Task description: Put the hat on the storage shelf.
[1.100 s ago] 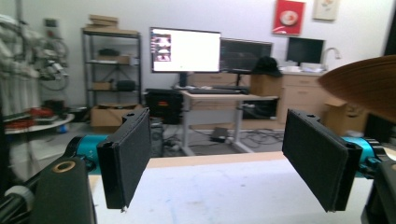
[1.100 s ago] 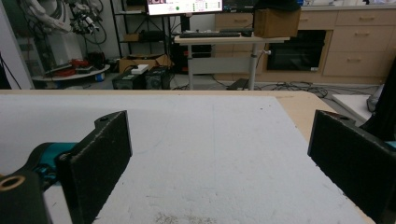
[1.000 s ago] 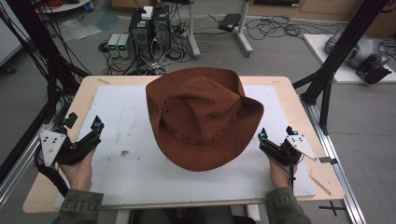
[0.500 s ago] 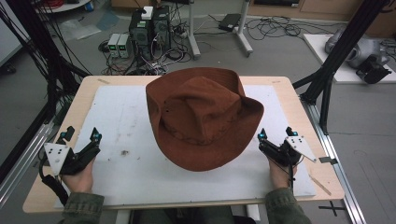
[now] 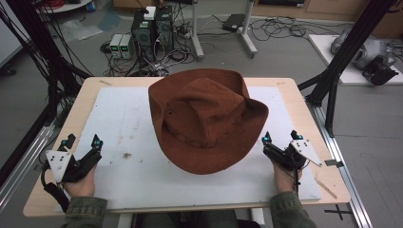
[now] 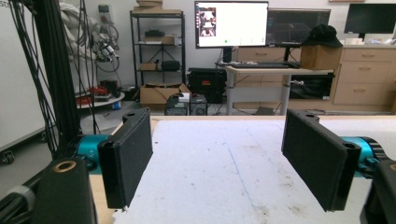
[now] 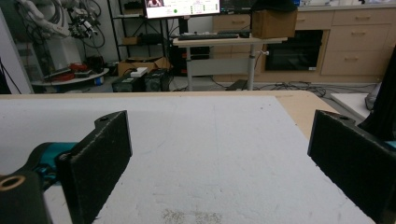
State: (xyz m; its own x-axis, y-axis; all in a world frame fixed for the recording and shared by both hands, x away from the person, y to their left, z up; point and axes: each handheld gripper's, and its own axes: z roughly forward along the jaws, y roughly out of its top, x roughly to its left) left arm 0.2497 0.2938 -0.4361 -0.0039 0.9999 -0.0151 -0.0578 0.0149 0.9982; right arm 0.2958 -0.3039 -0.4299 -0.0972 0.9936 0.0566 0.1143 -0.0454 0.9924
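Centrally on the white mat (image 5: pixel 123 118) sits the brown hat (image 5: pixel 204 118), crown up, untouched. Left gripper (image 5: pixel 81 142) at eight o'clock and right gripper (image 5: pixel 280 137) at four o'clock rest low, jaws wide and empty, pointing toward twelve. Each gripper view adds bare mat between black pads (image 6: pixel 128 156), plus a monitor (image 6: pixel 231 23) beyond.

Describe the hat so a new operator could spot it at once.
Start at the wooden table with the white mat on top. In the mat's middle, between the left gripper and right gripper, sits the hat: brown, wide-brimmed, with a creased crown, by far the biggest thing there.
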